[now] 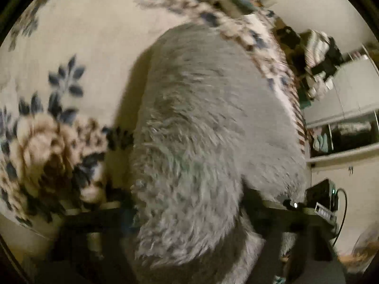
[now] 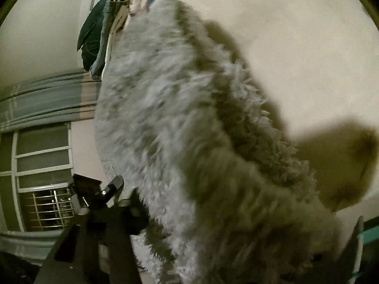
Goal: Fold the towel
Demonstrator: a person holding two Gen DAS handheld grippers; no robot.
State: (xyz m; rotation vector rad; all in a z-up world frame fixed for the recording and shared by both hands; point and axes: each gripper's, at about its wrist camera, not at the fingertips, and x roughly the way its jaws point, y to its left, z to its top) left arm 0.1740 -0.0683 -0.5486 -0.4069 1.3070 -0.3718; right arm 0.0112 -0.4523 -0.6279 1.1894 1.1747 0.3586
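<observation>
On the floral bedspread (image 1: 59, 47), each tool grips the shaggy grey towel (image 1: 201, 118).

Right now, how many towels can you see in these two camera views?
1. A single fluffy grey towel fills the middle of the left wrist view, lying over the floral blanket; the right wrist view shows the same towel. More could be hidden beneath it.

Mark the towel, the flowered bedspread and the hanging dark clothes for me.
towel (image 1: 201, 123): left wrist view, middle of its grey shaggy face.
flowered bedspread (image 1: 78, 47): left wrist view, bare cream patch above the blue leaves.
hanging dark clothes (image 2: 94, 33): right wrist view, the dark green garment's middle.
</observation>
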